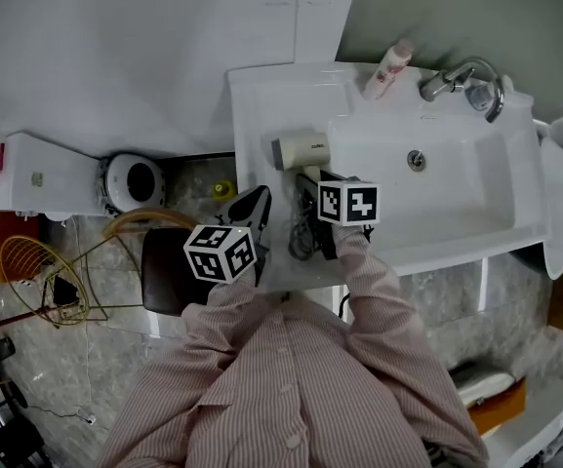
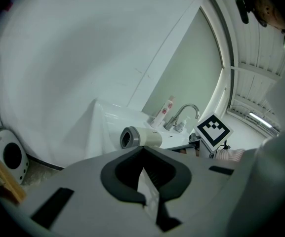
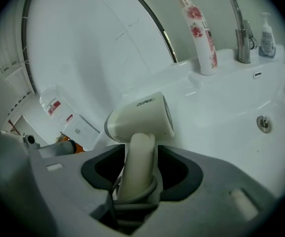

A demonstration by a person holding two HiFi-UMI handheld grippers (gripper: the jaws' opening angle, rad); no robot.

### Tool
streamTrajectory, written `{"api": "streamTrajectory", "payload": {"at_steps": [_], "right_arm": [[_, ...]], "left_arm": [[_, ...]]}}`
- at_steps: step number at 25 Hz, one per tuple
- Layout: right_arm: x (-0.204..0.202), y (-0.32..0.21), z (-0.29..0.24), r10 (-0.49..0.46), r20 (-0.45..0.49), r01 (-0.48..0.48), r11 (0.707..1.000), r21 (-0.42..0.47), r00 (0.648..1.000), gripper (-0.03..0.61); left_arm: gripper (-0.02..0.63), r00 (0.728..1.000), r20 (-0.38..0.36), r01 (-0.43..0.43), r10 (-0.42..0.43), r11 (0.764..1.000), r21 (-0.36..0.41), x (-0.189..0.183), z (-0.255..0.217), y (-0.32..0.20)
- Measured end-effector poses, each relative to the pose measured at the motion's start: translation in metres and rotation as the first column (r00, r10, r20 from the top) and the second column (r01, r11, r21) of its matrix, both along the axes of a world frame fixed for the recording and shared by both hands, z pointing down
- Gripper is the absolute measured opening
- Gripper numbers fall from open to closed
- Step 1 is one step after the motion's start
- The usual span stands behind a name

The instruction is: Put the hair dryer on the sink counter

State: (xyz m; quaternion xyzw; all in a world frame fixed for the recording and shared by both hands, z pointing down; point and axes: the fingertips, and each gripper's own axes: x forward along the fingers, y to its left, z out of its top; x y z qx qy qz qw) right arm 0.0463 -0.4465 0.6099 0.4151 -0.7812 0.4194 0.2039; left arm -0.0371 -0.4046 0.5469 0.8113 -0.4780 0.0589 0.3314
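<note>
Right tool (image 3: 140,171) jaws opening round hair dryer (image 3: 141,116) handle; barrel crosswise, nozzle left.

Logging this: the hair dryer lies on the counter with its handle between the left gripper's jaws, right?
No: the hair dryer lies on the sink counter with its handle between the right gripper's opening jaws, as the right gripper view shows.

Bathroom: white sink (image 1: 437,250), chrome faucet (image 1: 454,77), toiletry bottle (image 1: 388,69), marble-tile floor (image 1: 191,175).
</note>
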Motion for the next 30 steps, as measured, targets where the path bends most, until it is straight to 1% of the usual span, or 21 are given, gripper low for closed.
{"api": "streamTrajectory", "payload": {"at_steps": [4,9,12,17,18,20,24,26,30], "right_arm": [[0.004,0.0,-0.004,0.028,-0.005,-0.028,0.999,0.018,1.0,0.193],[0.011,0.0,-0.017,0.056,0.038,-0.059,0.995,0.076,0.998,0.193],[0.016,0.0,-0.029,0.056,0.02,-0.059,0.989,0.136,0.998,0.19],[0.02,0.009,-0.046,0.036,0.034,-0.042,0.974,0.221,0.999,0.168],[0.02,0.012,-0.049,0.032,0.033,-0.039,0.972,0.233,0.999,0.148],[0.022,0.017,-0.056,0.029,0.032,-0.036,0.965,0.261,0.999,0.086],[0.022,0.027,-0.072,0.011,0.04,-0.023,0.949,0.314,0.999,0.019],[0.021,0.034,-0.082,-0.002,0.065,-0.02,0.942,0.336,0.998,0.008],[0.026,0.044,-0.102,-0.015,0.126,-0.034,0.926,0.377,0.992,0.006]], "left_arm": [[-0.003,1.0,-0.022,0.0,0.0,1.0,0.011,0.0,-0.006,-0.001],[-0.003,0.999,-0.029,-0.015,0.016,0.999,0.037,0.003,-0.014,-0.002],[-0.003,0.999,-0.028,-0.033,0.035,0.998,0.061,0.007,-0.022,-0.002],[-0.003,0.997,-0.016,-0.067,0.069,0.993,0.101,0.01,-0.037,0.004],[-0.003,0.997,-0.009,-0.075,0.076,0.991,0.11,0.011,-0.039,0.006],[-0.003,0.996,0.009,-0.091,0.09,0.987,0.13,0.012,-0.045,0.011],[-0.003,0.994,0.03,-0.109,0.105,0.98,0.164,0.013,-0.054,0.019],[-0.002,0.993,0.04,-0.115,0.11,0.977,0.181,0.012,-0.059,0.024],[-0.003,0.992,0.062,-0.122,0.111,0.967,0.222,0.01,-0.071,0.031]]}}
